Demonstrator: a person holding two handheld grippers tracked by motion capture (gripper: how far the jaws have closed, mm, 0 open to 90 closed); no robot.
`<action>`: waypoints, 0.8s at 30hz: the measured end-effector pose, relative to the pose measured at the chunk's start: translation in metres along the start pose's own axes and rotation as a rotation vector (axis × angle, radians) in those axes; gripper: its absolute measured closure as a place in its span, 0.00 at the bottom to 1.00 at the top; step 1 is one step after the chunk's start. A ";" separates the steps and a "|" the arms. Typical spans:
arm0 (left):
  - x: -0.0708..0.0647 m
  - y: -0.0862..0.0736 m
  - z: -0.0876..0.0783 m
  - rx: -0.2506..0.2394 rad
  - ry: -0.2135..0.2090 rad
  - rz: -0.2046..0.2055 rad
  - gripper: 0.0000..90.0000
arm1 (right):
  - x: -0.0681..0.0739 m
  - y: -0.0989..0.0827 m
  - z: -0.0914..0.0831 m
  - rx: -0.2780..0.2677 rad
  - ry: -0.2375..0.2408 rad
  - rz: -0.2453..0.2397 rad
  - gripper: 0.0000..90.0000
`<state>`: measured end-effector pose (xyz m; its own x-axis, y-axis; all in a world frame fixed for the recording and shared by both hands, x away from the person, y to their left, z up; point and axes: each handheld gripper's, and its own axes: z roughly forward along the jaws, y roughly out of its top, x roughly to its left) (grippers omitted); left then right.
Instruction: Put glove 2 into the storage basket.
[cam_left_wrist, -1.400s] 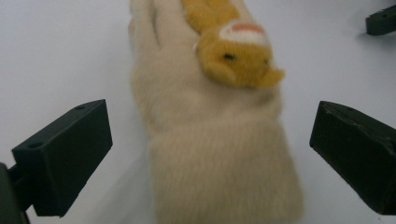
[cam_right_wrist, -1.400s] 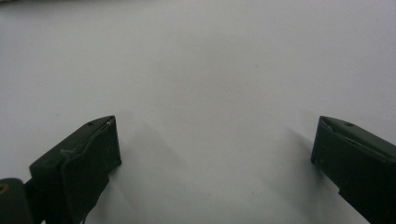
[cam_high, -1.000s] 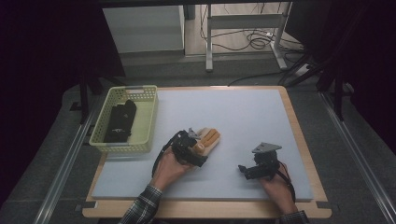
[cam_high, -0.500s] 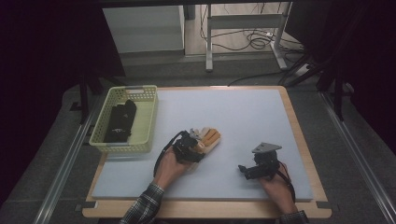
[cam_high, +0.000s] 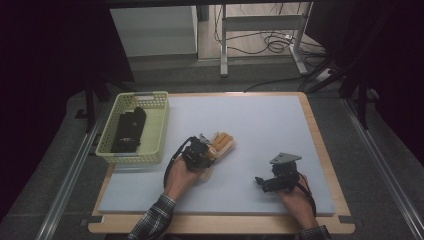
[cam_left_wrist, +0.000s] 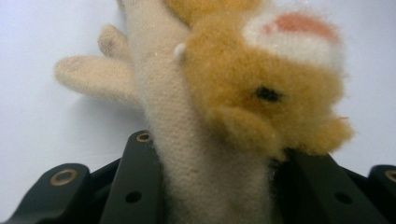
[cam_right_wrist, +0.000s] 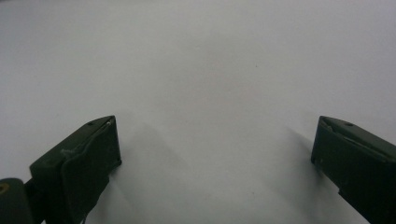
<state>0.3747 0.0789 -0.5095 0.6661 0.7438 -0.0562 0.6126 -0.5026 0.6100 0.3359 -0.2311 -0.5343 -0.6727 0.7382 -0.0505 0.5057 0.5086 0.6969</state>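
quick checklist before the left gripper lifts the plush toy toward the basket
1. Left gripper on the plush toy: its jaws have just been closing and now pinch the cream fabric. Ok.
2. Hold firm enough to lift: soft fabric, depth of the bite hidden. Cannot tell.
3. Right gripper out of the way: open, over bare mat, apart from the toy. Ok.
4. Room in the basket: a black item fills the left part, the right part looks free. Ok.
5. Mat between toy and basket free of clutter. Ok.

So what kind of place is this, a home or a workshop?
Most likely a lab or recording workspace, not a home: a padded grey table on a wooden frame, metal floor rails beside it, and loose cables under a metal desk behind.
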 end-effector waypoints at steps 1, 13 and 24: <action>0.001 0.001 -0.002 -0.002 0.007 0.001 0.71 | 0.000 0.000 0.000 0.000 0.000 0.001 0.01; 0.028 0.023 -0.037 -0.029 0.083 -0.076 0.70 | 0.000 0.000 0.000 0.000 0.000 -0.002 0.01; 0.063 0.035 -0.074 -0.051 0.167 -0.138 0.70 | 0.000 0.000 0.000 -0.002 -0.001 -0.004 0.01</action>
<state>0.4064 0.1405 -0.4331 0.4954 0.8686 -0.0130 0.6678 -0.3712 0.6452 0.3360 -0.2314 -0.5343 -0.6742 0.7366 -0.0536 0.5024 0.5106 0.6978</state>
